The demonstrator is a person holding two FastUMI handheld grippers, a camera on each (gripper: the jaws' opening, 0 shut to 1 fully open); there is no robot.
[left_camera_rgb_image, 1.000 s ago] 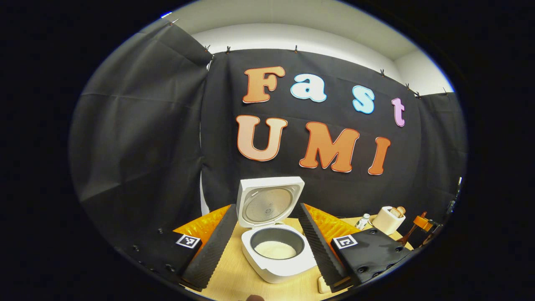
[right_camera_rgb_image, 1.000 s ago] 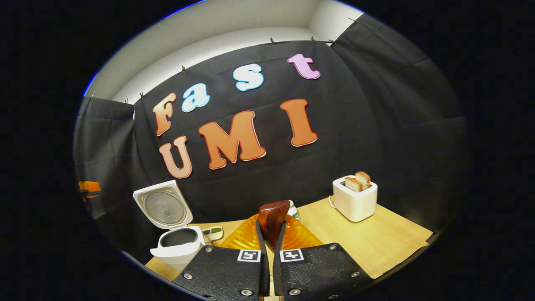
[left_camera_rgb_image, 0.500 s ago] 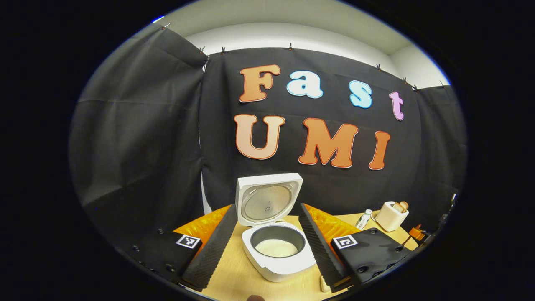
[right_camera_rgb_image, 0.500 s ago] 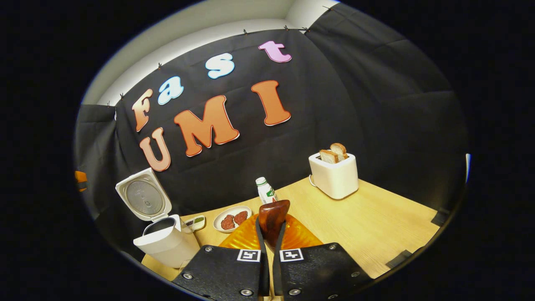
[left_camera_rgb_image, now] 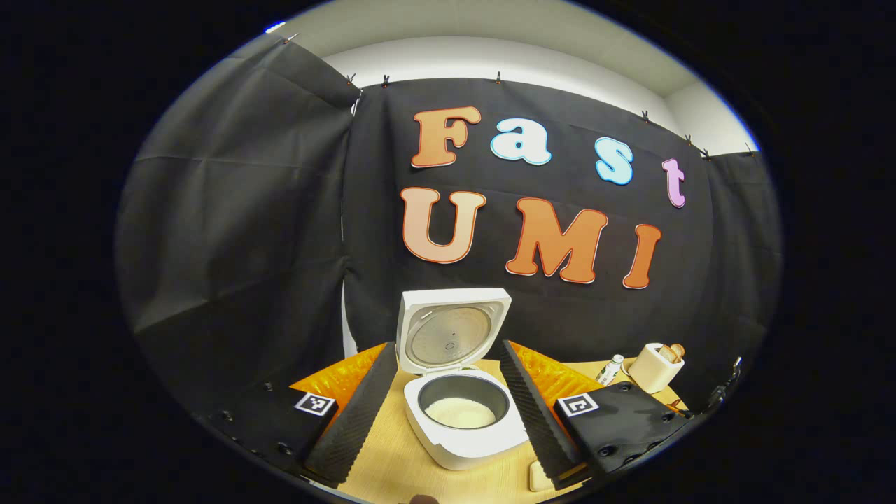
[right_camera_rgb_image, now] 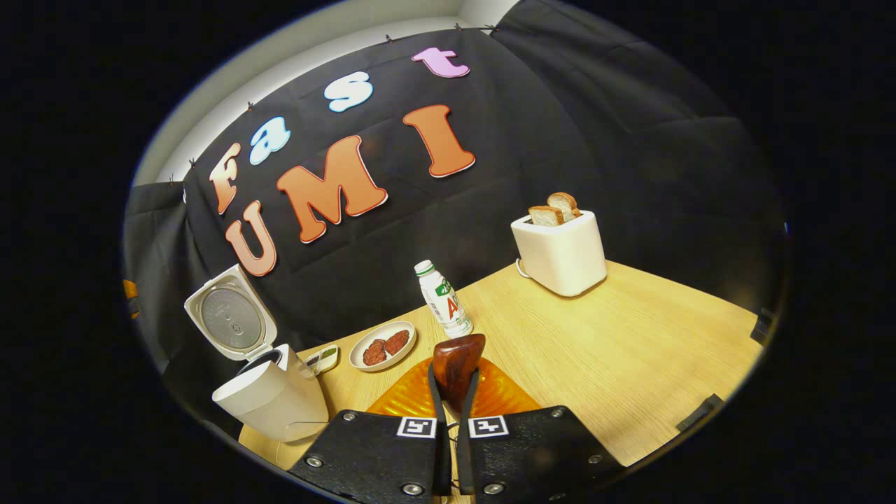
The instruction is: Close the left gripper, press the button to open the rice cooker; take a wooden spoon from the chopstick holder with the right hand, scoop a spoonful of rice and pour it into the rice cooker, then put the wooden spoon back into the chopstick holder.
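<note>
We are clamping right gripper [right_camera_rgb_image: 452, 392] on stiff, light spoon [right_camera_rgb_image: 456, 364], near bowl; left gripper [left_camera_rgb_image: 448, 413] jaws gaping around cooker [left_camera_rgb_image: 465, 420].

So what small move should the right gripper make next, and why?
Probably carry the spoon on toward the chopstick holder: the cooker stands open with rice inside, so pouring looks done, and the right gripper is shut on the spoon. The holder's place I cannot tell.

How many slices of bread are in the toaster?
2. Both stick up side by side from the top of the toaster: one slice nearer the cooker side, the other slice just behind it. More could sit hidden lower inside.
</note>
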